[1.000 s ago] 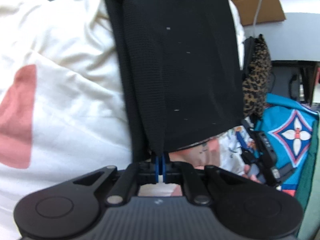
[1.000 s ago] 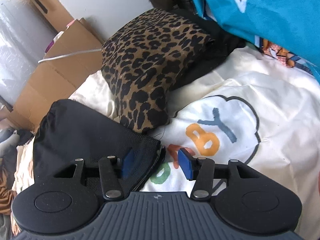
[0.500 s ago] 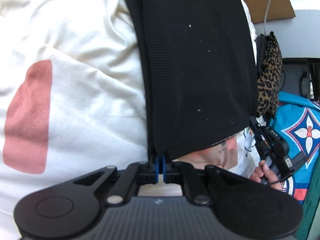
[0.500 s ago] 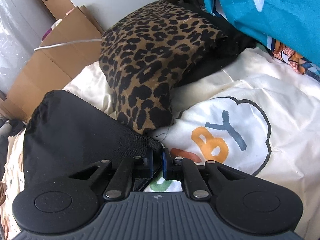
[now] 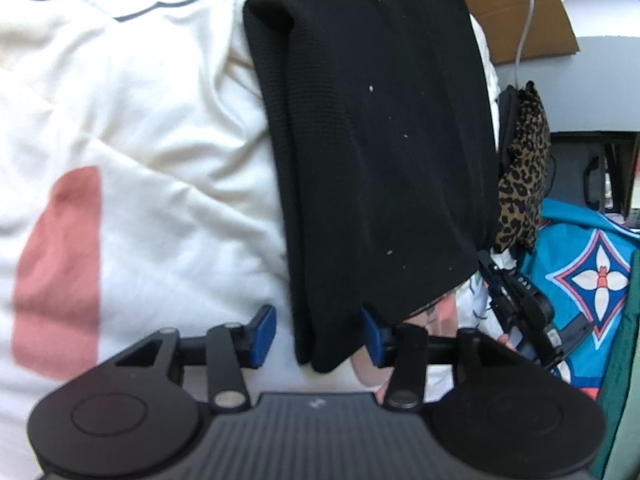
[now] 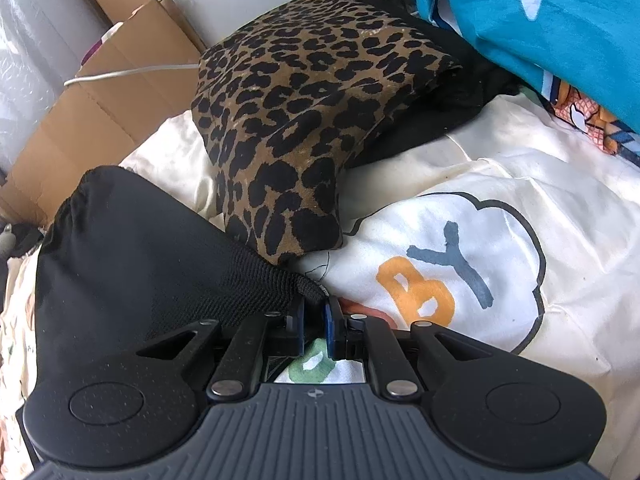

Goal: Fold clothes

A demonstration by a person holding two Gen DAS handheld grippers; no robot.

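Left wrist view: the left gripper (image 5: 318, 334) has its blue pads spread wide, with the near corner of the folded black garment (image 5: 380, 152) lying loose between them on the cream bedding (image 5: 160, 160), which carries a pink patch. Right wrist view: the right gripper (image 6: 313, 322) is closed down narrow, pinching the black garment's other corner (image 6: 308, 285). The garment (image 6: 132, 248) lies flat on the bedding (image 6: 560, 184), just beside a folded leopard-print cloth (image 6: 304, 112) that rests against a teal fabric (image 6: 540, 8). A cardboard box (image 6: 104, 96) and a white cable (image 6: 132, 72) sit behind.
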